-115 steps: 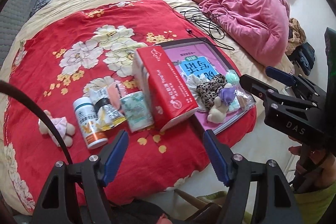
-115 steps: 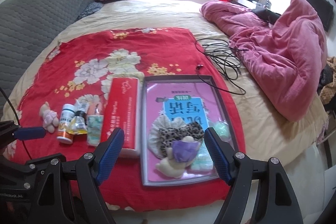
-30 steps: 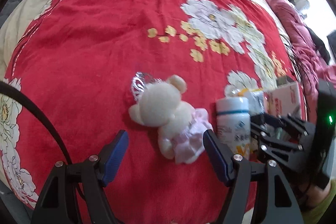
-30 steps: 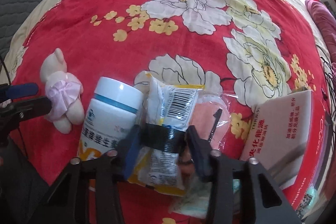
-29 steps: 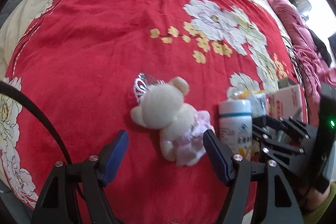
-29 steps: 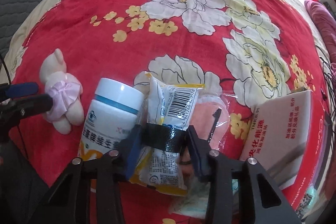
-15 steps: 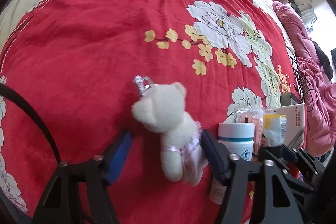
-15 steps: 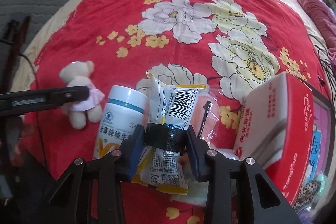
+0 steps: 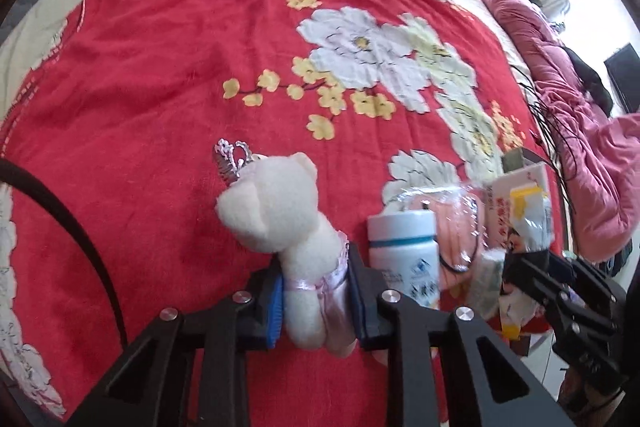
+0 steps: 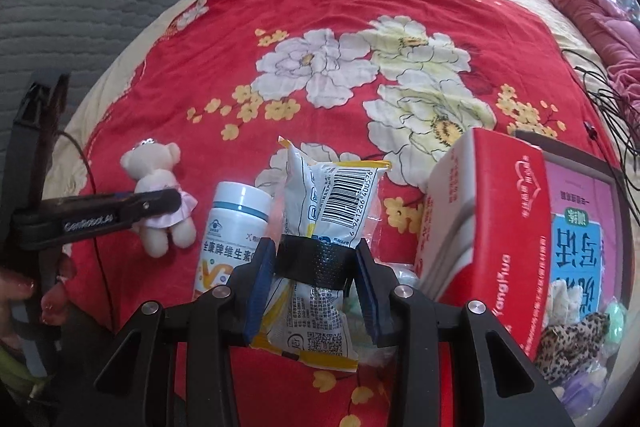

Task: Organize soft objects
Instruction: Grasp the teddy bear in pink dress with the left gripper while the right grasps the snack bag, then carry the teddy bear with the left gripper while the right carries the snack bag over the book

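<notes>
A: Count? One plush bear (image 9: 280,215) in a pink skirt w/ a silver crown charm, one white vitamin bottle (image 10: 232,227), one yellow-edged sachet (image 10: 320,247) w/ barcode and black tape band, one red tissue box (image 10: 484,227), one framed pink board (image 10: 580,211), all on the red floral blanket (image 9: 160,67).

B: Grippers?

A: Left gripper (image 9: 316,299) has just been closing; its blue pads now clamp the bear at the skirt/waist. Right gripper (image 10: 316,287) grips the sachet at the tape band, held above the blanket.

B: Writing?

A: "GenRobot.ai" on the left gripper's side, seen from the right wrist cam. Barcode digits start 6941266. "YangHua" on the tissue box. Bottle text is Chinese, too small to read.

B: Bear's axis?

A: Head points away from the left gripper, legs toward it; long axis runs along the fingers. It's just left of the bottle.
</notes>
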Available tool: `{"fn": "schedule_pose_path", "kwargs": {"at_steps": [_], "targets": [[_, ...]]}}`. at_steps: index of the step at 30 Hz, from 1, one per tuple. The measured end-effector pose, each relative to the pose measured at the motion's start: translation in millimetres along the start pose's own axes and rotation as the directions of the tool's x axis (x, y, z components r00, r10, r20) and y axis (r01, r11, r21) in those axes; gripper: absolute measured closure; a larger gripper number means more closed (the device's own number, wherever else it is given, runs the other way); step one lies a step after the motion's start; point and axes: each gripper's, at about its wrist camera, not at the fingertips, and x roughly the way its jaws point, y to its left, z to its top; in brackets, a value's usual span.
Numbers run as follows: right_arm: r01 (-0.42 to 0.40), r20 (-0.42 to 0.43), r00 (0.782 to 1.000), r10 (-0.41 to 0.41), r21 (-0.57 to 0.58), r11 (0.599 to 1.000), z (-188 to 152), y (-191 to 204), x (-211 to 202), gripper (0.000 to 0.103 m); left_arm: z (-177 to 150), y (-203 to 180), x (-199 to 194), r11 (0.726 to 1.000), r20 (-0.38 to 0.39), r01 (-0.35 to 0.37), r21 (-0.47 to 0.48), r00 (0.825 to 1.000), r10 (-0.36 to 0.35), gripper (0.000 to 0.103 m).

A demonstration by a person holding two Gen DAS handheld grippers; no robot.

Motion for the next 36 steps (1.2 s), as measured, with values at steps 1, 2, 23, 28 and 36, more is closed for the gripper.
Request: {"fn": "schedule_pose_path", "kwargs": {"at_steps": [1,2,23,28,36], "targets": [[-0.001,0.006,1.000,0.001,0.001,1.000,-0.5,0.1,-2.7,0.062,-2.0,-3.0,-6.9,1.000,0.010,-0.004,0.012,1.000,0.004,0.076],[-0.002,0.014,1.000,0.002,0.003,1.000,-0.9,0.6,-6.4,0.063,-3.5,-4.6,-11.6,1.000,0.018,-0.004,0.017,1.000,0.003,0.076],[-0.001,0.179,0.984,-0.022,0.126,0.992,-36.3,-45.4,-120.8,0.063,-56.0,-138.6,-86.3,0.957,0.053,0.092,0.275,0.992,-0.111,0.076],[0.028,0.207,0.976,-0.065,0.173,0.984,-54.4,-75.9,-149.1,0.063,-66.7,-178.2,-91.5,0.937,0.049,0.114,0.332,0.989,-0.138,0.076],[0.072,0.229,0.966,-0.122,0.216,0.974,-76.9,-113.3,-181.0,0.063,-79.2,-225.3,-92.9,0.908,0.051,0.116,0.403,0.987,-0.149,0.076]]}}
